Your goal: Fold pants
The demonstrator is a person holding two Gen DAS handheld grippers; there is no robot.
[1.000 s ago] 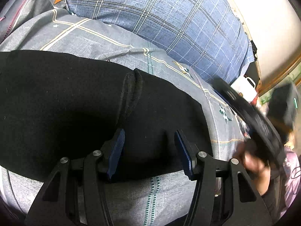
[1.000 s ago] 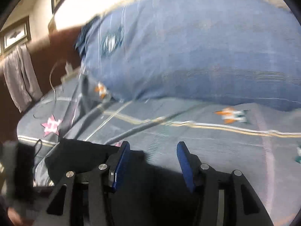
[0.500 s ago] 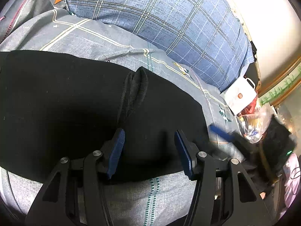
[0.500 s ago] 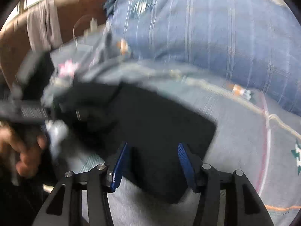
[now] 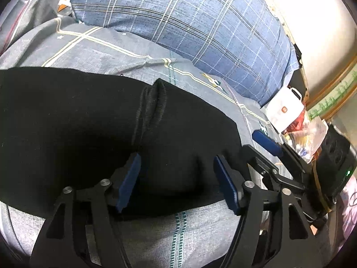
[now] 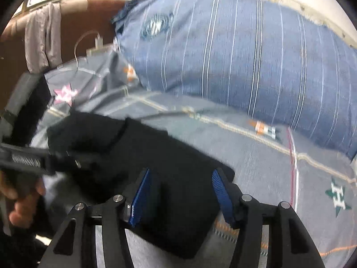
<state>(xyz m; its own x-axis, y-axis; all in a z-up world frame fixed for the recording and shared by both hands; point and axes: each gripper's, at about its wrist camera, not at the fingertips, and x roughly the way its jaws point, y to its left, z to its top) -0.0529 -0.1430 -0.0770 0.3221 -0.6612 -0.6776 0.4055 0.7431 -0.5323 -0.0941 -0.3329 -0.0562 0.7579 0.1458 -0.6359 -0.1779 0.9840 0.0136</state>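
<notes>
Black pants (image 5: 73,129) lie flat on the grey patterned bed sheet (image 5: 107,53), with a raised seam ridge (image 5: 154,102) running up the middle. My left gripper (image 5: 178,178) is open over the near edge of the pants, one blue pad on each side of the cloth, holding nothing. My right gripper (image 6: 180,196) is open over the right end of the pants (image 6: 156,163), near their corner. It also shows at the right of the left wrist view (image 5: 267,145). The left gripper appears blurred at the left of the right wrist view (image 6: 26,158).
A large blue plaid duvet (image 5: 200,26) is bunched along the far side of the bed. A white bag (image 5: 284,111) and plastic bags (image 5: 312,131) sit off the bed's right end. A brown headboard with hanging grey cloth (image 6: 42,35) stands at the left.
My right gripper has swung down and in to the right end of the pants. My left gripper has stayed in place, open over the near edge.
</notes>
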